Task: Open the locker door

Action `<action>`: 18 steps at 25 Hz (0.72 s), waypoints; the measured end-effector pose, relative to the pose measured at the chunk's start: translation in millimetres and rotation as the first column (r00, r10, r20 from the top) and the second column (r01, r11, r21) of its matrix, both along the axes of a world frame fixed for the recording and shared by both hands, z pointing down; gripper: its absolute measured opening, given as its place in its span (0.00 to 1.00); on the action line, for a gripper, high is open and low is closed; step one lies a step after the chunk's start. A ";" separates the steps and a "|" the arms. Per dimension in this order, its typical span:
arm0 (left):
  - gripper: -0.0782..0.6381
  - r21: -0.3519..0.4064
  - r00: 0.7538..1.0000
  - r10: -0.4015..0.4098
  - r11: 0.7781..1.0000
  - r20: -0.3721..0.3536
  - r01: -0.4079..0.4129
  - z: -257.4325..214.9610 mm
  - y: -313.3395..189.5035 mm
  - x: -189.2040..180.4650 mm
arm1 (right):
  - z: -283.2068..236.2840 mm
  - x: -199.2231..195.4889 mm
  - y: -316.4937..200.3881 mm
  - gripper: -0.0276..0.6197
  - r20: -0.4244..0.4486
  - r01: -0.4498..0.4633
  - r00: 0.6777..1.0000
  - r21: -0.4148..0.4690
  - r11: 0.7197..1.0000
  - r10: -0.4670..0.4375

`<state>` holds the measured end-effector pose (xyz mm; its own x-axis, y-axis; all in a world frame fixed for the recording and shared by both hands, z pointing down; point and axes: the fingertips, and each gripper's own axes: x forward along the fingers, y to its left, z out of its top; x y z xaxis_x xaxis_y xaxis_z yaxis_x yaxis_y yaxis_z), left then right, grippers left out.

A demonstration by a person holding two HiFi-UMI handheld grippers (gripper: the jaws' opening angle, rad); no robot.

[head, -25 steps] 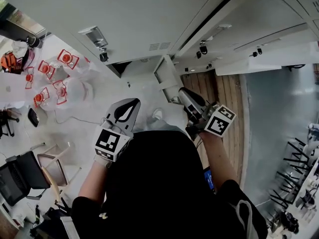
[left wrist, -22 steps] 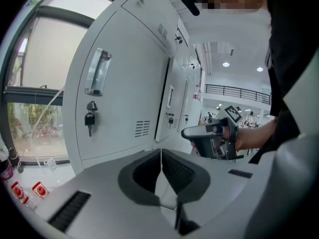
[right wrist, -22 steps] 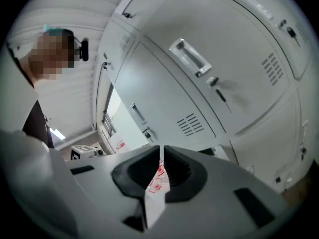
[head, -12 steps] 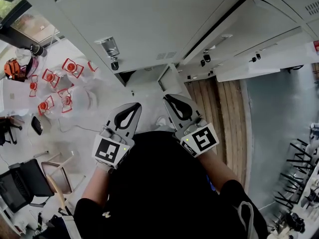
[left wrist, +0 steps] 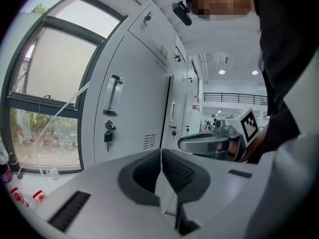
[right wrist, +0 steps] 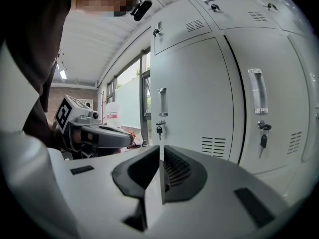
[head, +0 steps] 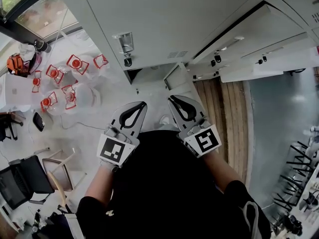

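Note:
A bank of pale grey lockers [head: 164,19] fills the top of the head view. One door carries an upright handle [head: 123,43] with a key [head: 128,61] in the lock under it. Below it a narrow door panel [head: 175,76] stands out at an angle. My left gripper [head: 141,105] and right gripper [head: 173,99] are held side by side close to my body, short of the lockers, both shut and empty. The left gripper view shows its shut jaws [left wrist: 160,151] aimed at the handle [left wrist: 114,94] and key [left wrist: 108,133]. The right gripper view shows its shut jaws [right wrist: 160,148] facing two handles [right wrist: 162,101], [right wrist: 257,97].
Clear bottles with red caps [head: 60,83] lie on the pale floor at left, near a window [head: 35,14]. A chair [head: 55,168] and a dark monitor [head: 20,180] sit at lower left. A wooden floor strip [head: 224,113] runs to the right.
My right gripper has drawn back from the angled door panel and turned to point forward beside the left one. The head view has shifted, so the lockers sit lower in the frame.

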<state>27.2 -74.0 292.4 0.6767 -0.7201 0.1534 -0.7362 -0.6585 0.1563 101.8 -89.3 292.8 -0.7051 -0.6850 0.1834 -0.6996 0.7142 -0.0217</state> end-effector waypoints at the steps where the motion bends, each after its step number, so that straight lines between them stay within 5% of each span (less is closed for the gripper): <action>1: 0.14 0.002 1.000 -0.004 1.000 -0.002 0.004 -0.2 0.0 -1.8 | 0.0 -1.8 0.7 0.11 -0.003 0.005 1.000 0.001 1.000 -0.005; 18: 0.14 0.013 1.000 0.012 1.000 0.010 -0.012 0.2 8.7 -0.5 | 11.1 -5.0 18.9 0.11 -0.023 -0.003 1.000 -0.019 1.000 0.002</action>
